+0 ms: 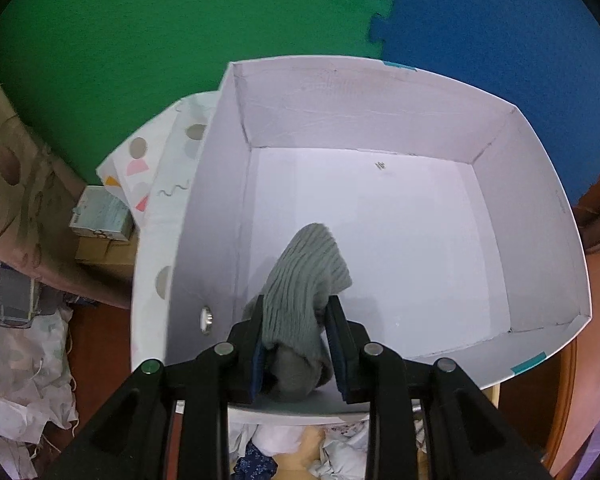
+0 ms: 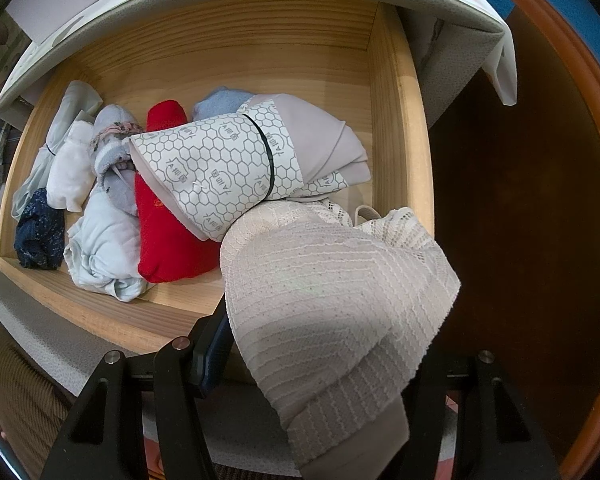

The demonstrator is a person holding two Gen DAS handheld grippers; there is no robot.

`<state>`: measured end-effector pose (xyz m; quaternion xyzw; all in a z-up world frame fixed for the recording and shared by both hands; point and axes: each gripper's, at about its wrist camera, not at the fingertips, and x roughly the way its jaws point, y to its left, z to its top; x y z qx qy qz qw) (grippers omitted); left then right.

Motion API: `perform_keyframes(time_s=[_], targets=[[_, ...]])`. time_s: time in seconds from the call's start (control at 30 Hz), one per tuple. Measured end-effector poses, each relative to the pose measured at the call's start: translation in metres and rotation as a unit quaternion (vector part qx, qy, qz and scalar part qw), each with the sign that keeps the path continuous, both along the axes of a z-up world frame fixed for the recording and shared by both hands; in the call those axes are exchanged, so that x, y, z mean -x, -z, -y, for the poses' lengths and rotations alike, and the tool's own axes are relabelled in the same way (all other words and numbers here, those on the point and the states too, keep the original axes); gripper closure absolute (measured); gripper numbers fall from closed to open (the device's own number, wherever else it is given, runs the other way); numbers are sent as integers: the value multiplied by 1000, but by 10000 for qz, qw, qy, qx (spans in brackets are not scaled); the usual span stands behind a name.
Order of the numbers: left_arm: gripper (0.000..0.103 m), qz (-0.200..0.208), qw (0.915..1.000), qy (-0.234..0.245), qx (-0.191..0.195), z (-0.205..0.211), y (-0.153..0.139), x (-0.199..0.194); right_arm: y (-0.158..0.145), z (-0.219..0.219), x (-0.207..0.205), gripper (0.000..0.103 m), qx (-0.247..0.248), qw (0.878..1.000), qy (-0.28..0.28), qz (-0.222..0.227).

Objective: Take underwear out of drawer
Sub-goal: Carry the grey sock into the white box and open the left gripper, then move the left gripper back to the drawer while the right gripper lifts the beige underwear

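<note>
While the left gripper (image 1: 298, 344) clamps one grey-green ribbed garment (image 1: 304, 280) over the white box (image 1: 540, 184), the right gripper (image 2: 316, 364) pinches one cream lace undergarment (image 2: 340, 300) above the wooden drawer (image 2: 400, 120), where roughly eight folded pieces remain.

The left gripper (image 1: 298, 344) clamps a grey-green ribbed garment (image 1: 306, 280) between its jaws, low inside the white box (image 1: 380, 92), close to the box's near wall; the box floor beyond lies bare.
</note>
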<state>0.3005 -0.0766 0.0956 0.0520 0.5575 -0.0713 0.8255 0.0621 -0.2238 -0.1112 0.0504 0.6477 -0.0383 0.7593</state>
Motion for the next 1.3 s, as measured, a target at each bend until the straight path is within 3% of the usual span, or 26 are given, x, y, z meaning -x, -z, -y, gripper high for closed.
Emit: perform_keyframes(time_s=[0.13,0.23,0.33,0.5,0.8,1.03,1.3], targets=[[73,3,9994,-110,325,-6,-8,-2,0,1,-1,47,29,10000,6,-3],[62,33,9991,-34,424,-6,-16,-3,0,1,-1,47,48,10000,4,-5],[56,147,9994,123,304,1,-27,5,0,0,-2,47,69,10000,0,-11],[56,299,9990,283,196,1,-46,22,0,0,-2,47,71,10000,4,-16],[56,653,9978,102,60,-39,-65,82,1,1,-2,47,69,10000,0,-15],[55,987,9946,-244,-216,-75,-49,133,-3,-3,3,51,196,9997,-43,121],[54,911,9935,-627,-260,-104,14,184,-10,0,8,54,103,9998,14,152]])
